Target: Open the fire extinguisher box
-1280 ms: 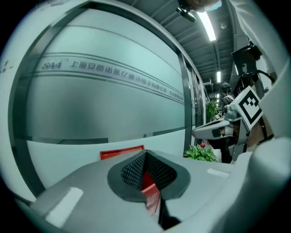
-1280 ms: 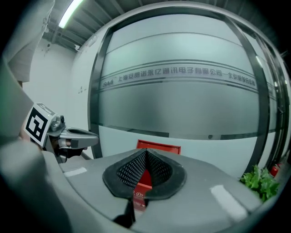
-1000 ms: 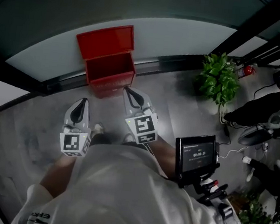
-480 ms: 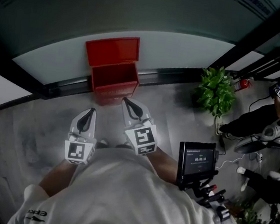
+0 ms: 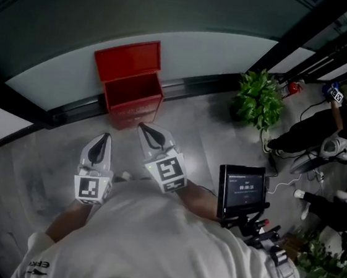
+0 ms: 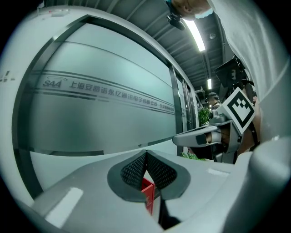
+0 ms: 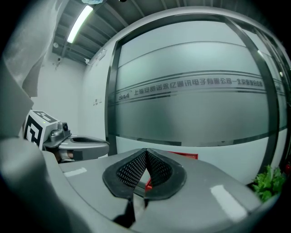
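The red fire extinguisher box (image 5: 133, 94) stands on the floor against the frosted glass wall, its lid (image 5: 128, 57) raised and leaning back, so the inside shows. Both grippers hang close to the person's body, short of the box and pointing toward it. My left gripper (image 5: 103, 138) is shut with nothing in it, and a sliver of the red box (image 6: 148, 195) shows under its jaws (image 6: 146, 153). My right gripper (image 5: 144, 128) is shut and empty too. Its own view shows its closed jaws (image 7: 146, 150) below the red lid (image 7: 183, 155).
A potted plant (image 5: 258, 101) stands by the wall right of the box. A monitor on a rig (image 5: 242, 189) sits at the person's right side. A seated person (image 5: 327, 131) and cables fill the far right, with more greenery (image 5: 326, 271) at the lower right.
The head view has swung slightly. Both grippers stay shut and near the body, and the box lid stays raised.
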`<state>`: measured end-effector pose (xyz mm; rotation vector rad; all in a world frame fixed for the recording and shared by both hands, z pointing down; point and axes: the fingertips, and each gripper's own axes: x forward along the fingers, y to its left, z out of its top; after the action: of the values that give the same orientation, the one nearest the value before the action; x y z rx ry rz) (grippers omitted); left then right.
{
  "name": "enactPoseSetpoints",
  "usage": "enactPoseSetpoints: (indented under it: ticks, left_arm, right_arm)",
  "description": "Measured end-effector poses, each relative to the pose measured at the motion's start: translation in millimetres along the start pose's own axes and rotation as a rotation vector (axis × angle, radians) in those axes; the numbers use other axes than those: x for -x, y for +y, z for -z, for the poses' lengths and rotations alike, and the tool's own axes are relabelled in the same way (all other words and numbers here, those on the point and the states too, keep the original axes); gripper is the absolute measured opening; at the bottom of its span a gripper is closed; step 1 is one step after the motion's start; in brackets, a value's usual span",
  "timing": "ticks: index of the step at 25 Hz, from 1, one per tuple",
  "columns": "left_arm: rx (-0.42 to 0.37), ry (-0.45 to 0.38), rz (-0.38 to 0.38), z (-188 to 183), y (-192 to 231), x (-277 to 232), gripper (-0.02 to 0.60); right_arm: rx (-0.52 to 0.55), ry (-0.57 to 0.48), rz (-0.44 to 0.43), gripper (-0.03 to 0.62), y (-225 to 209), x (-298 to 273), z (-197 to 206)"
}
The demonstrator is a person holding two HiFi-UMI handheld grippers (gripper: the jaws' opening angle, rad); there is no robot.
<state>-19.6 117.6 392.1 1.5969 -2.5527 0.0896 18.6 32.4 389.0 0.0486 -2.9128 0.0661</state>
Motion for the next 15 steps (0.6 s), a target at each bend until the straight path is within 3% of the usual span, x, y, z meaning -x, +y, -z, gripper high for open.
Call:
enactPoseSetpoints:
  ticks: [15]
  left_arm:
    - [0.005,-0.006,0.04,7.2,3.2,-6.6,0.003]
  right_arm:
    - [-0.03,0.005,0.055,0.012,-5.7,-2.3,2.6]
